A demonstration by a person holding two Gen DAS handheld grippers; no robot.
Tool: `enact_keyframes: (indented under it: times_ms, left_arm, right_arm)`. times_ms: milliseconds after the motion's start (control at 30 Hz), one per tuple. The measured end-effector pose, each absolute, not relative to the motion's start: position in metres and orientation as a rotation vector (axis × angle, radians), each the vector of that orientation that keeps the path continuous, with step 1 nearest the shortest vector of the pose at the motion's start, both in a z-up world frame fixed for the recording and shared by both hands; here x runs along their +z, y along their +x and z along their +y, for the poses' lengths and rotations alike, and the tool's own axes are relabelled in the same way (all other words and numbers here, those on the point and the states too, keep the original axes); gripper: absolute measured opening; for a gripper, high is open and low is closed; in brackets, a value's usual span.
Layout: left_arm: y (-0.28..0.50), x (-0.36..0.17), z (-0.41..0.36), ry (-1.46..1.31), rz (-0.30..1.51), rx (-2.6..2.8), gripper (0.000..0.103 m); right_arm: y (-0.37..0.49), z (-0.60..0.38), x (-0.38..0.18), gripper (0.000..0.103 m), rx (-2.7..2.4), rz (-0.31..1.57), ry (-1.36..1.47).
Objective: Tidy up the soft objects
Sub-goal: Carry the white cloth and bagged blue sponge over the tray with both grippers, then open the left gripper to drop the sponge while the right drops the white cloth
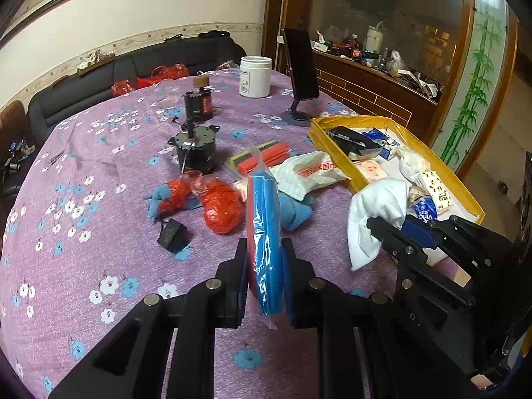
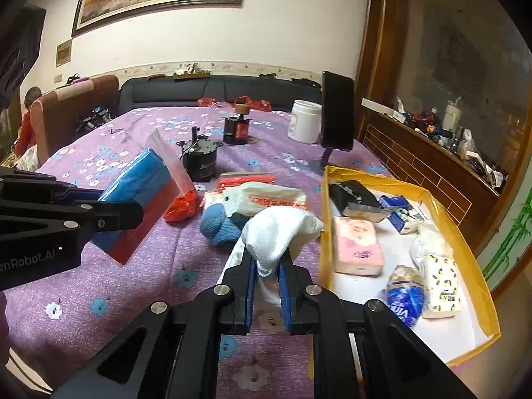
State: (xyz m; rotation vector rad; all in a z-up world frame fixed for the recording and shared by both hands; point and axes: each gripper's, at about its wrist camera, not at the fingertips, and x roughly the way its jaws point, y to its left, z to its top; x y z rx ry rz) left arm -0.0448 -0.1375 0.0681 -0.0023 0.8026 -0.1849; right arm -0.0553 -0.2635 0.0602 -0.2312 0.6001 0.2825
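Note:
My left gripper (image 1: 265,262) is shut on a bagged pack of blue and red sponges (image 1: 264,232), held edge-on above the purple tablecloth. The right wrist view shows the same sponge pack (image 2: 139,196) lifted at the left. My right gripper (image 2: 268,266) is shut on a white cloth (image 2: 279,232) that droops over its fingers; the same white cloth (image 1: 375,219) hangs at the near corner of the yellow box (image 1: 335,153) in the left wrist view. The yellow box (image 2: 465,232) holds tissue packs, a black pouch and a blue packet.
On the table lie a blue knit piece (image 2: 219,222), red plastic bags (image 1: 219,209), a white printed bag (image 2: 266,199), a bagged orange pack (image 1: 266,158), a black motor (image 1: 196,146), a white jar (image 1: 254,76), a phone on a stand (image 1: 299,66) and a black adapter (image 1: 173,234).

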Motion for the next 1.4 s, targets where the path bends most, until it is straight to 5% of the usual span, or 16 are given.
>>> enact_keyframes:
  times_ms: [1400]
  left_arm:
    - [0.061,0.043,-0.332,0.091,0.909,-0.466,0.017]
  right_arm:
    - [0.039,-0.478,0.082,0.014,0.095,0.72,0.163]
